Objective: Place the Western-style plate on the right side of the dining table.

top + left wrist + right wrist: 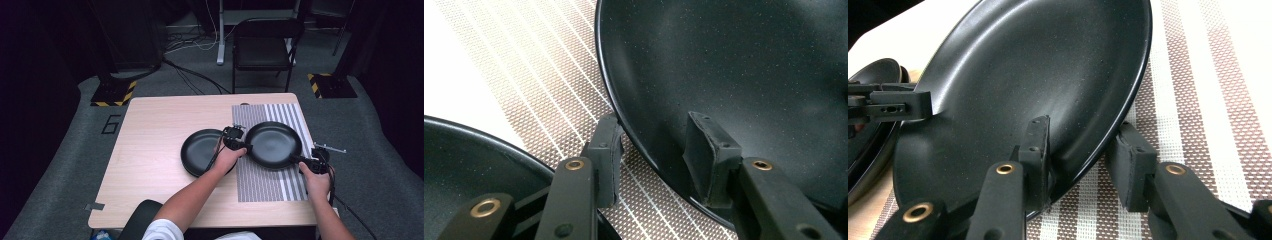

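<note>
Jaws meet a black plate [272,144] on the striped placemat [265,180] from both sides, overhead. Left gripper [659,150] straddles its rim, parted. Right gripper [1088,165] likewise (second plate [873,75] beyond).

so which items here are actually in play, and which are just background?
In play:
- right plate, its rim straddled by both claws
- left claw at its left rim
- right claw at its near-right rim
- striped mat under it
- left plate, probably next or done

Background:
- folding chair
- floor cables
</note>
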The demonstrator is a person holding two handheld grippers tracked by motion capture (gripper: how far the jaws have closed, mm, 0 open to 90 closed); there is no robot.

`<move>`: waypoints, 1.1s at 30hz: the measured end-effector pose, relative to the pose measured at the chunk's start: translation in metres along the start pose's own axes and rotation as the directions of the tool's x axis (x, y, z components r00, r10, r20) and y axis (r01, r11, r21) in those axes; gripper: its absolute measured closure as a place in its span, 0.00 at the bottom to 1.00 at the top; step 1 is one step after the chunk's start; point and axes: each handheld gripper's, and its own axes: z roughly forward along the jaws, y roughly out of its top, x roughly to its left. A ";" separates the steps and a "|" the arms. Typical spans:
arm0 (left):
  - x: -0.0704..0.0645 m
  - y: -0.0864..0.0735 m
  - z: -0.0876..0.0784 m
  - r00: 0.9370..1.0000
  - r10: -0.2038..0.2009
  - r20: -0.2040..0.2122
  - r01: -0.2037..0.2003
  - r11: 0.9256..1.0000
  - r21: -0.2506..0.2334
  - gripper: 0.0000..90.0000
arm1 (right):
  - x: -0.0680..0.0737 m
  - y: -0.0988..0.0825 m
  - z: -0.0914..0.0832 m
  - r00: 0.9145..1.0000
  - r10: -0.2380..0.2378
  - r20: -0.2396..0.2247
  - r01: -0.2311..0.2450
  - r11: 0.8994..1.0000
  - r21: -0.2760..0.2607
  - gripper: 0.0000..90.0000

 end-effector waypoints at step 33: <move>-0.005 0.001 0.004 0.999 0.013 -0.044 -0.012 1.000 0.028 0.66 | -0.006 -0.006 0.007 0.998 0.053 0.034 -0.054 0.998 0.035 0.68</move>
